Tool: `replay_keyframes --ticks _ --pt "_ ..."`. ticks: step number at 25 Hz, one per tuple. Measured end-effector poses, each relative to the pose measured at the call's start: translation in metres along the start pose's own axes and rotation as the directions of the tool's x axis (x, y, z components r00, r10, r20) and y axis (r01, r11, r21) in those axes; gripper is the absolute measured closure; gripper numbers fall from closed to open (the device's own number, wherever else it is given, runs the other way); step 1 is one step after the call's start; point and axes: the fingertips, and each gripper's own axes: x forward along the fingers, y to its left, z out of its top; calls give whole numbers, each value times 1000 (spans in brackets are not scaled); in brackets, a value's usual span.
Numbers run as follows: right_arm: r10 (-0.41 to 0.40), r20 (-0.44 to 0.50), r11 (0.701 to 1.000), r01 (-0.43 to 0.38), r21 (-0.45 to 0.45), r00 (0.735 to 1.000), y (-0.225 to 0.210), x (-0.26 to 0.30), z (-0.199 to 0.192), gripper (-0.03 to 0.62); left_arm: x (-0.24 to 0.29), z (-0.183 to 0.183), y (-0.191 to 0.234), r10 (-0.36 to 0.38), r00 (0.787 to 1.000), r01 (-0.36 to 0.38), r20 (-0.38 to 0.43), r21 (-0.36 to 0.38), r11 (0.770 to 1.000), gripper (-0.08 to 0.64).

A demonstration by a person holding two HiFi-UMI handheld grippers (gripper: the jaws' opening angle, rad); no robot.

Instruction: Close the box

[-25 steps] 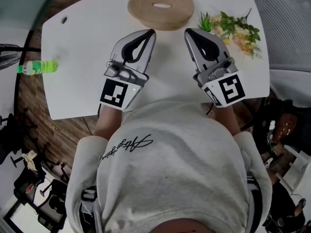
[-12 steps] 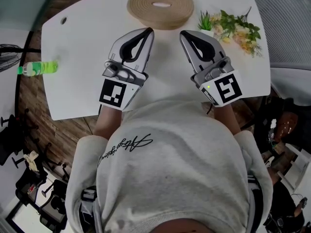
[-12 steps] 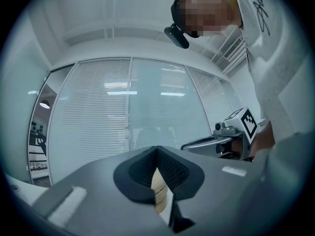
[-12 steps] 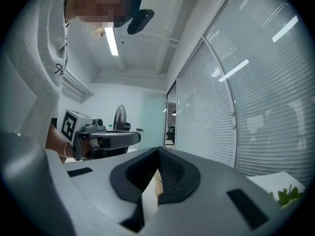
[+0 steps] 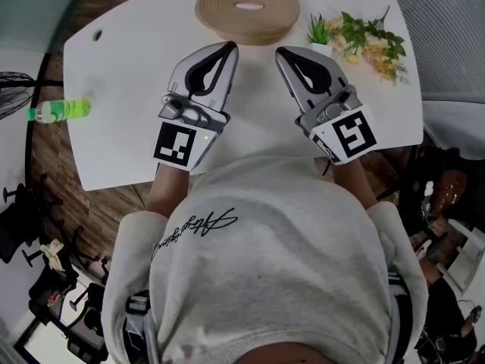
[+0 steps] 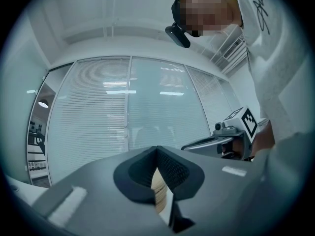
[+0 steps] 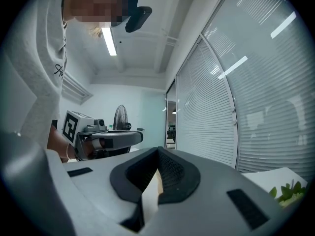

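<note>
Both tongs are clenched with nothing gripped. The left tongs (image 5: 228, 48) and right tongs (image 5: 280, 51) lie side by side over the white worktop (image 5: 121, 74), tips pointing far. In the left gripper view, the left tongs (image 6: 157, 149) meet in a closed seam, and the right tongs (image 7: 158, 150) do the same in their own view. Behind each seam only a thin tan sliver shows through the gap, too narrow to identify.

Just beyond the two tips, near the worktop's far edge, sits the box (image 5: 247, 10). It is round, low and tan, with concentric ridges on top and a pale oval at the centre. Its far rim reaches the top of the frame, and I cannot tell whether the top is fully seated.

To the right of the box lies a sprig of green and yellow plant (image 5: 364, 36). A green bottle (image 5: 59, 110) lies by the worktop's left edge; whether it rests on the worktop is unclear. The person's grey sweater (image 5: 265, 264) hides the near edge of the worktop.
</note>
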Motion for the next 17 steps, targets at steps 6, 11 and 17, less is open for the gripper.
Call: replay_keyframes --ticks 6,11,17 --pt "-3 -5 1000 3 2 1000 0 0 -1 593 0 -1 0 -6 1000 6 -2 -2 1000 558" --pt "-12 -7 1000 12 7 1000 0 0 -4 592 1 -4 0 -11 1000 11 -3 -7 1000 558" --pt "-20 -7 1000 20 12 1000 0 -2 -4 592 2 -4 0 -14 1000 14 0 -12 1000 558"
